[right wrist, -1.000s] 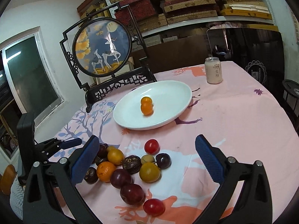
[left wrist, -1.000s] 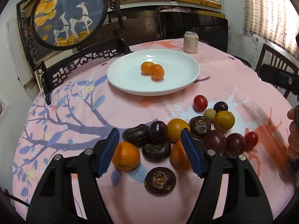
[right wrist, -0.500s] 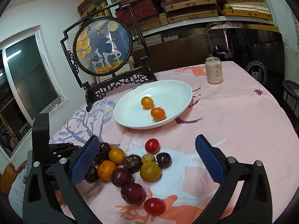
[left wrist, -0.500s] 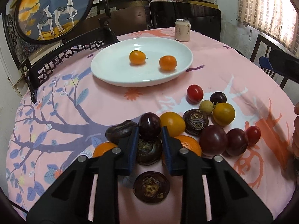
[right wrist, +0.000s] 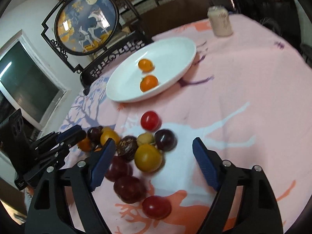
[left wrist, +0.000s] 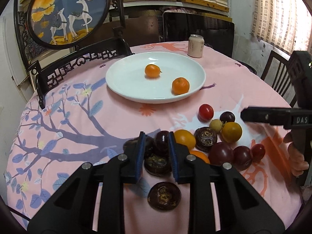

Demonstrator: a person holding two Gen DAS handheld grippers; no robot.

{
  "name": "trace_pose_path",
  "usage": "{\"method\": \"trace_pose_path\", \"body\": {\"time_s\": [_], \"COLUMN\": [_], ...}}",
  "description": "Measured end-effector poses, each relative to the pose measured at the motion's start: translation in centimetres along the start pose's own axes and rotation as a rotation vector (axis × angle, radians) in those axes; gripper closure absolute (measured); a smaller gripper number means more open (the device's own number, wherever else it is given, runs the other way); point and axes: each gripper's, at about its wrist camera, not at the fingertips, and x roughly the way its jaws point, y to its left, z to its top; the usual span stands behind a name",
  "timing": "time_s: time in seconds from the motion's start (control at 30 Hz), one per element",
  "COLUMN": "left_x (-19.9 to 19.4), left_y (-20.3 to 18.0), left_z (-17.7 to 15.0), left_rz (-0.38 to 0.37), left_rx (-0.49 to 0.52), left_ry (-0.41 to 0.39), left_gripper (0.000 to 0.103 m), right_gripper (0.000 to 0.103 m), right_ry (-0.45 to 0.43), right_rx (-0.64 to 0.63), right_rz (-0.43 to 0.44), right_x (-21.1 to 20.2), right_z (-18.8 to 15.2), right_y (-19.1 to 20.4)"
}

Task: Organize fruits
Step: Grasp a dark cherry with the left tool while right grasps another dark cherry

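Left wrist view first: our left gripper (left wrist: 156, 156) sits low in the middle of the frame, its blue pads clamped on a dark, flattened fruit (left wrist: 157, 162) with a ringed top, which we take to be the piece meant for the white plate (left wrist: 124, 74) in the upper middle. That plate already carries two orange fruits (left wrist: 152, 71), so we judge the sorting barely begun, with the loose pile (left wrist: 214, 134) lying right of centre on the pink tablecloth (left wrist: 78, 120). The gripped fruit is squat, its short axis roughly upright and its broad face level, so the pads meet its rounded rim from either side; it has no real long axis to align. A second flattened dark fruit (left wrist: 164, 196) lies just below the gripper, ringed face up. Right wrist view next: our right gripper (right wrist: 152, 161) hangs over the near side of the pile in the lower middle, jaws wide and having just been narrowing, nothing pressed between the pads. A yellow fruit (right wrist: 148, 158) and dark red ones (right wrist: 129, 189) lie between and below them; which one we are aiming at, we cannot tell. The picture is blurred.
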Motion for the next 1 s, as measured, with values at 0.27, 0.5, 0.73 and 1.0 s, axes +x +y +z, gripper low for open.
{"method": "trace_pose_path", "body": {"time_s": [0.27, 0.5, 0.73, 1.0], "left_x": [0.1, 0.6, 2.7, 2.6], "left_y": [-1.0, -1.4, -0.8, 0.0], "left_z": [-0.5, -0.3, 0.2, 0.3], "left_rz": [-0.036, 0.001, -0.061, -0.110], "left_rx": [0.055, 0.079, 0.078, 0.052], "left_ry": [0.026, 0.007, 0.059, 0.066], "left_gripper": [0.074, 0.039, 0.075, 0.076], "right_gripper": [0.028, 0.048, 0.068, 0.069], "right_ry": [0.060, 0.119, 0.117, 0.104], "right_rx": [-0.022, -0.028, -0.037, -0.036], "right_rz": [0.035, 0.029, 0.023, 0.028], "right_x": [0.3, 1.9, 1.9, 1.6], "right_z": [-1.2, -1.8, -1.9, -1.8], "right_y": [1.3, 1.3, 1.2, 1.2]}}
